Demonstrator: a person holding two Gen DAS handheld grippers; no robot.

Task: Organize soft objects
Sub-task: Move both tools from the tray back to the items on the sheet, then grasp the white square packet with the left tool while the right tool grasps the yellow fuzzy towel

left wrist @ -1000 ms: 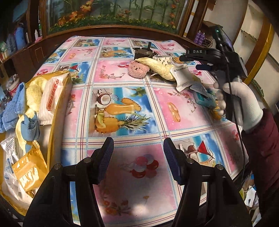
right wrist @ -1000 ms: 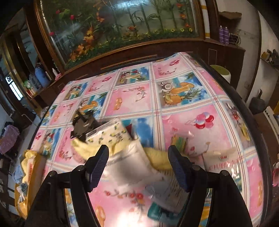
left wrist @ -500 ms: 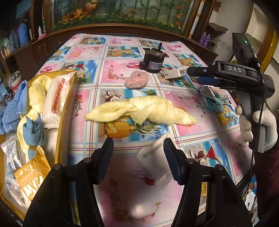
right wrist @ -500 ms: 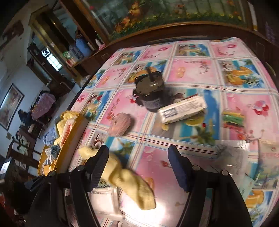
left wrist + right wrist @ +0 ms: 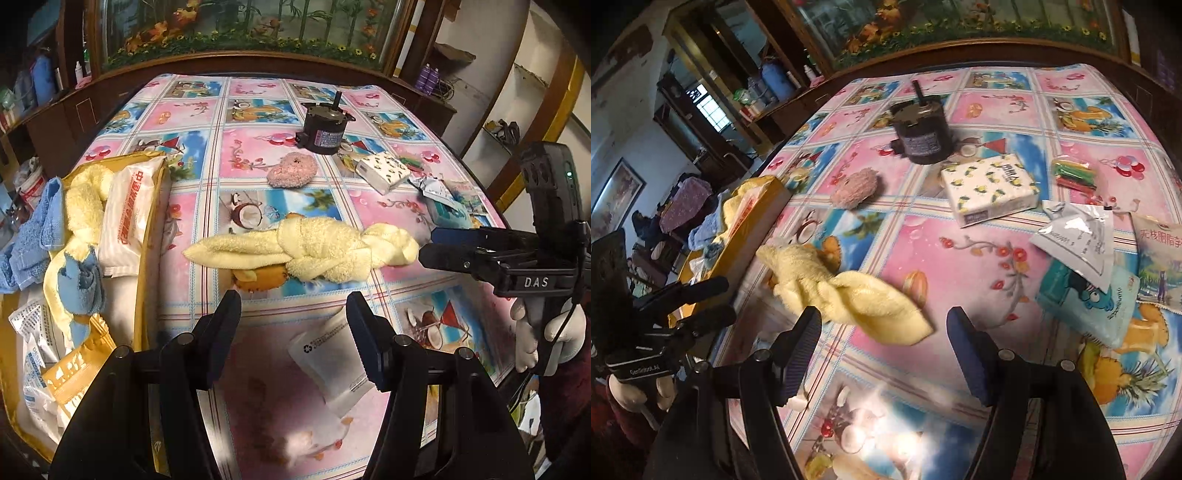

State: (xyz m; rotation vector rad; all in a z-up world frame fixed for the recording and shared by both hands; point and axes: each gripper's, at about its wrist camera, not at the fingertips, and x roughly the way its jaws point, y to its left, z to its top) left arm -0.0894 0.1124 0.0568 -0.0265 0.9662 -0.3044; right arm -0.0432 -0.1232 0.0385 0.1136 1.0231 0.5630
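A knotted yellow towel lies across the middle of the fruit-print tablecloth. A pink plush piece sits beyond it. My left gripper hovers open just in front of the towel, holding nothing. A white packet lies on the cloth under its right finger. My right gripper is open and empty, with its tips right at the towel's right end. The yellow box at the left holds yellow and blue towels and packets.
A black motor stands at the back. A lemon-print tissue pack, a foil pouch, a blue packet and other packets lie on the right side. A white-gloved hand holds the right gripper. Dark wooden cabinets surround the table.
The yellow towel and the white packet have come from the far pile to the middle of the table. The right gripper has swung round and down to the towel's right end.
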